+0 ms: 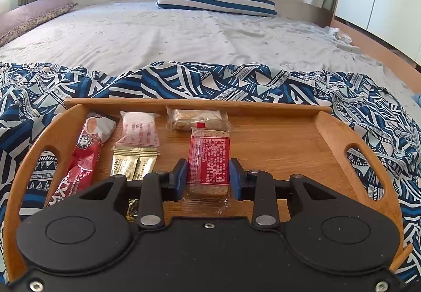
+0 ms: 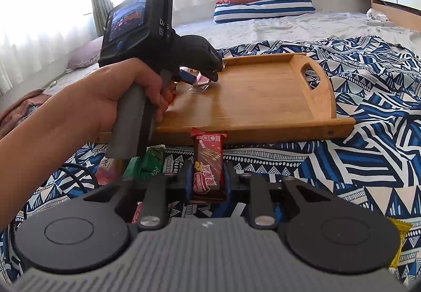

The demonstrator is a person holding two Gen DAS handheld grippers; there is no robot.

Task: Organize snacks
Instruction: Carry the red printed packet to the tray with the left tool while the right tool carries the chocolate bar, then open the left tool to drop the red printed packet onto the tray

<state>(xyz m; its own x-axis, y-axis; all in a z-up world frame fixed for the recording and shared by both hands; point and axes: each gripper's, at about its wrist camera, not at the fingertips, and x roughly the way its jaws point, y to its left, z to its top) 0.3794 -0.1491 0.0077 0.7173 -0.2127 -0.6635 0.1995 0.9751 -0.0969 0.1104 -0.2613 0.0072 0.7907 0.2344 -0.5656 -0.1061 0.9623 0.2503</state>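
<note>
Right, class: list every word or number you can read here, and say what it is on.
"D" and "S", the rest unclear: black camera.
Chinese characters, blurred: chocolate bar.
Chinese small print, too small to read: red packet.

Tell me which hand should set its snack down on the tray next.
Left. The left gripper already holds the red-labelled snack bar over the wooden tray, beside the other snacks. The right gripper holds its chocolate wafer bar short of the tray's near edge.
</note>
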